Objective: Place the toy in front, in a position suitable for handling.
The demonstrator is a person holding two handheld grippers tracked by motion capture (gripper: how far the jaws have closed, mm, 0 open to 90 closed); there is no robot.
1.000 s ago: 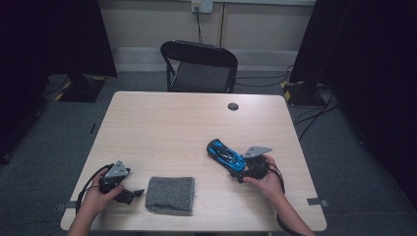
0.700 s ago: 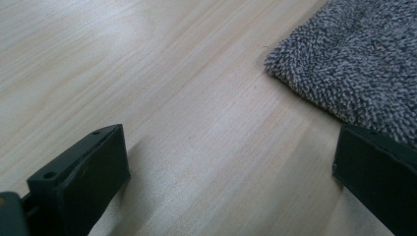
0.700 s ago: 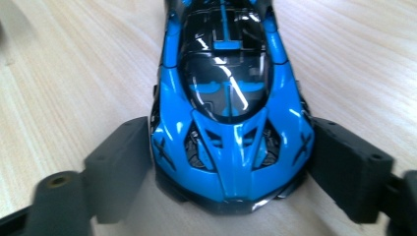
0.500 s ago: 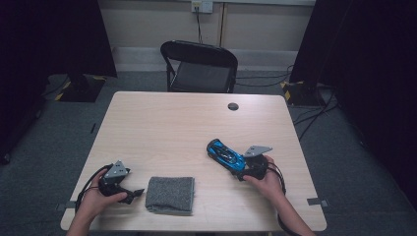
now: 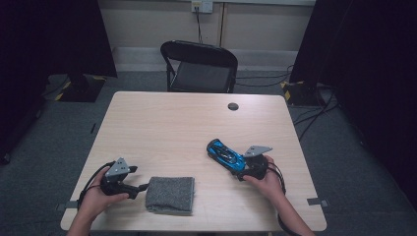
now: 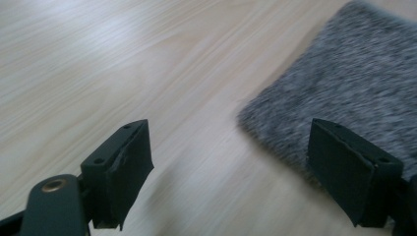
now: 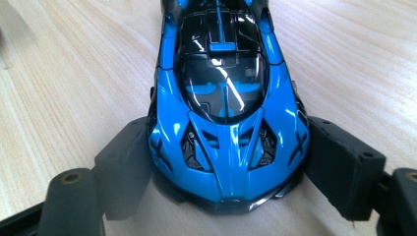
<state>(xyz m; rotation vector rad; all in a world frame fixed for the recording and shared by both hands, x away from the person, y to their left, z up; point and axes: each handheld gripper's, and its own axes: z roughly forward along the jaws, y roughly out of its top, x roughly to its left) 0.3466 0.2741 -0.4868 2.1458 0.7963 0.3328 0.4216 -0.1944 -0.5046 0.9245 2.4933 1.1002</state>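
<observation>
Lower right of the high view: the right gripper (image 5: 244,169) lay on the wooden table (image 5: 172,123), a hand (image 5: 268,183) behind it.
Toy car: a blue toy sports car (image 5: 225,154) stood on the table right of centre, one end between the right jaws, body slanting toward the upper left.
Right gripper view: the jaws pressed both flanks of the blue toy sports car (image 7: 227,113), pinching it; they had just been closing.
Lower left of the high view: the left gripper (image 5: 140,187) pointed right at a folded grey cloth (image 5: 169,194), just beside its edge.
Left gripper view: the jaws stood spread and had just been closing, bare table between them, the right one over the grey cloth (image 6: 344,83); contact could not be told.
Background: a black folding chair (image 5: 200,66) stood beyond the table; a small black disc (image 5: 233,105) lay near the far edge.
</observation>
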